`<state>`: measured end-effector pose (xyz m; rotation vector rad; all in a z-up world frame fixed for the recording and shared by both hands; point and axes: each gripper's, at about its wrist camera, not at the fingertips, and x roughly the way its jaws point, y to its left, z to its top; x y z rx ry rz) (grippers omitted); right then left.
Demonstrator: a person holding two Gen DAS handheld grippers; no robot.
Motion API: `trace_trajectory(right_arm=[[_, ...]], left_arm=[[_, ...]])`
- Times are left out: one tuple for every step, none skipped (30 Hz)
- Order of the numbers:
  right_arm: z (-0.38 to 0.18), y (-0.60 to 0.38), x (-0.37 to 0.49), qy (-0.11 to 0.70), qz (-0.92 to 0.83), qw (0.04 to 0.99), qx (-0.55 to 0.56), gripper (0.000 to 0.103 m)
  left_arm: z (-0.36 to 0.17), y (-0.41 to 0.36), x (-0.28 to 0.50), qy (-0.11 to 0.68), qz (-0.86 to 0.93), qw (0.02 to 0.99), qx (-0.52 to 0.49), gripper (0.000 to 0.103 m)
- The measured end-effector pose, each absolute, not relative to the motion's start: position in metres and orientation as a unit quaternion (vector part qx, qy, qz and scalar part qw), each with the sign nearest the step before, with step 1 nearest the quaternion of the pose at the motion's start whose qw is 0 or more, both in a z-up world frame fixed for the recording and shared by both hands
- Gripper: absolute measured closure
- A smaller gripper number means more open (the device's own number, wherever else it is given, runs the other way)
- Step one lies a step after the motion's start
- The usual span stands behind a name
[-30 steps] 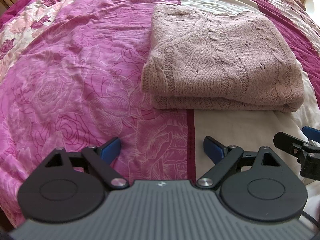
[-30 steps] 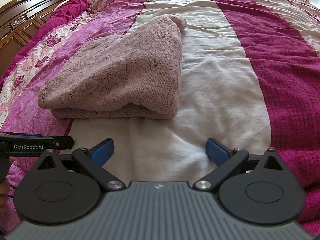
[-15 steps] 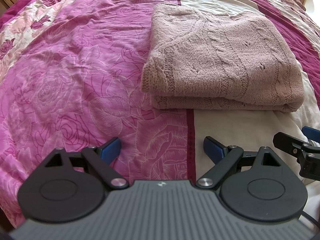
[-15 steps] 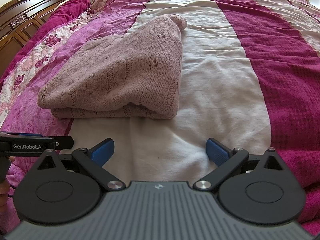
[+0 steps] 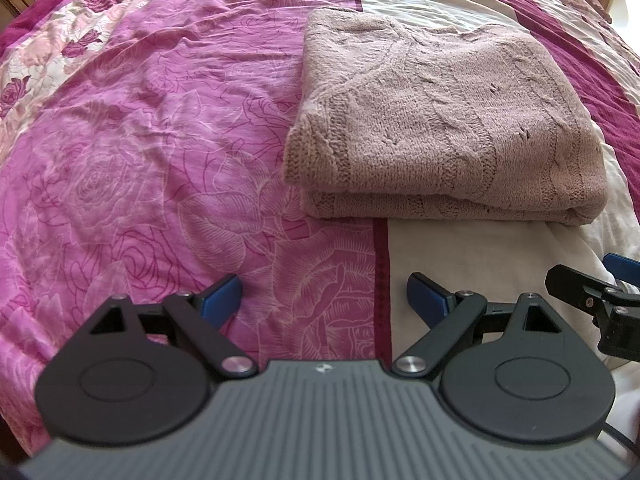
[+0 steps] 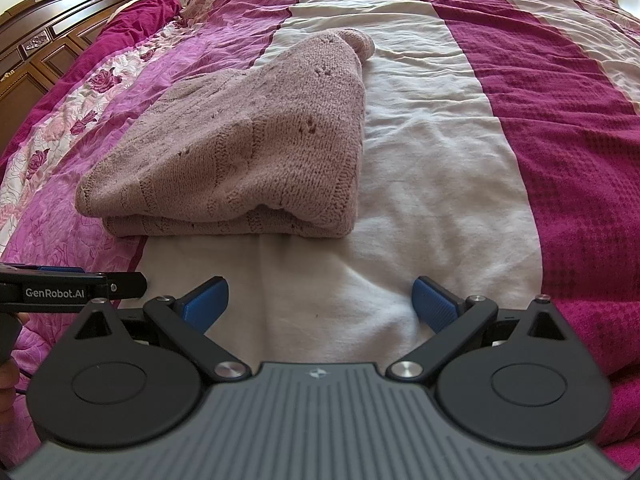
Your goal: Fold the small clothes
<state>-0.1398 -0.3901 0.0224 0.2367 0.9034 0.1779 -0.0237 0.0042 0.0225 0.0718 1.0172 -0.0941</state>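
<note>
A dusty-pink knitted sweater (image 5: 440, 128) lies folded into a thick rectangle on the bed; it also shows in the right wrist view (image 6: 248, 160). My left gripper (image 5: 324, 294) is open and empty, held above the bedspread a short way in front of the sweater's near left corner. My right gripper (image 6: 318, 300) is open and empty, above the cream stripe just in front of the sweater's near edge. Neither gripper touches the sweater.
The bedspread has a pink rose-print band (image 5: 140, 140), a cream stripe (image 6: 432, 140) and dark magenta stripes (image 6: 560, 128). A wooden headboard (image 6: 48, 40) stands at the far left. The other gripper's arm shows at each view's edge (image 5: 592, 296) (image 6: 72, 288).
</note>
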Motion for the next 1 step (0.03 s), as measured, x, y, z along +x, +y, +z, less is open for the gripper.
trace_trajectory(right_arm=[[0.0224, -0.3900, -0.1399, 0.435, 0.086, 0.889, 0.114, 0.001]], left_arm=[[0.0225, 0.0042, -0.0237, 0.487, -0.045, 0.872, 0.034, 0.012]])
